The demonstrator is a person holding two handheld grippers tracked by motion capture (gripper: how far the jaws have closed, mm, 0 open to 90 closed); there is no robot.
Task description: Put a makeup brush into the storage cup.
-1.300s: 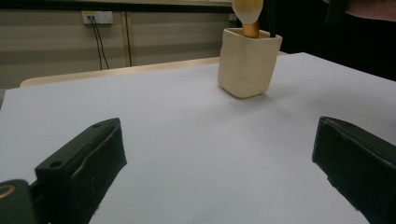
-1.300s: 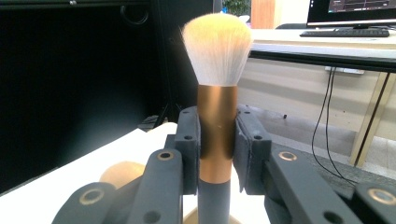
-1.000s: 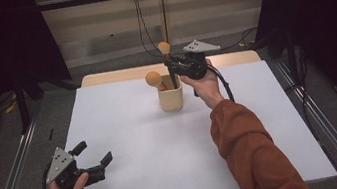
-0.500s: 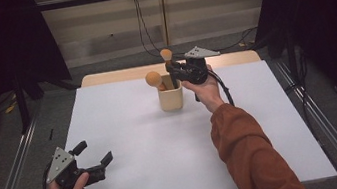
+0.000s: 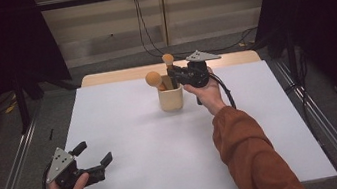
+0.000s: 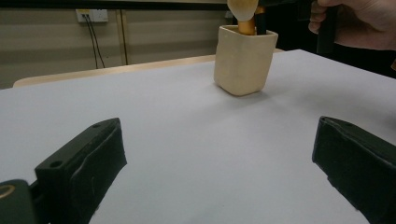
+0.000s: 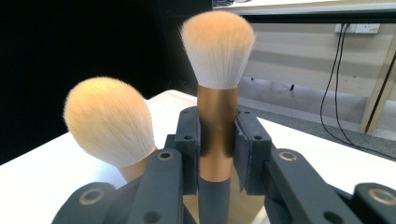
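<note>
Right claw (image 5: 177, 74) clamps the copper ferrule of an upright makeup brush (image 7: 217, 88) over the cream cup (image 5: 170, 97) at the far middle of the white table (image 5: 164, 145), beside a second brush (image 5: 155, 81) standing in it, while left claw (image 5: 92, 159) rests wide open and empty near-left.

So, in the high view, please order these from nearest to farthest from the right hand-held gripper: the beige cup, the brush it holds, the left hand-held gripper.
From the right hand-held gripper:
1. Held brush, upright between its jaws, above the cup.
2. Beige cup, just below and left of it, at the table's far middle.
3. Left hand-held gripper, open, at the near left corner.
</note>
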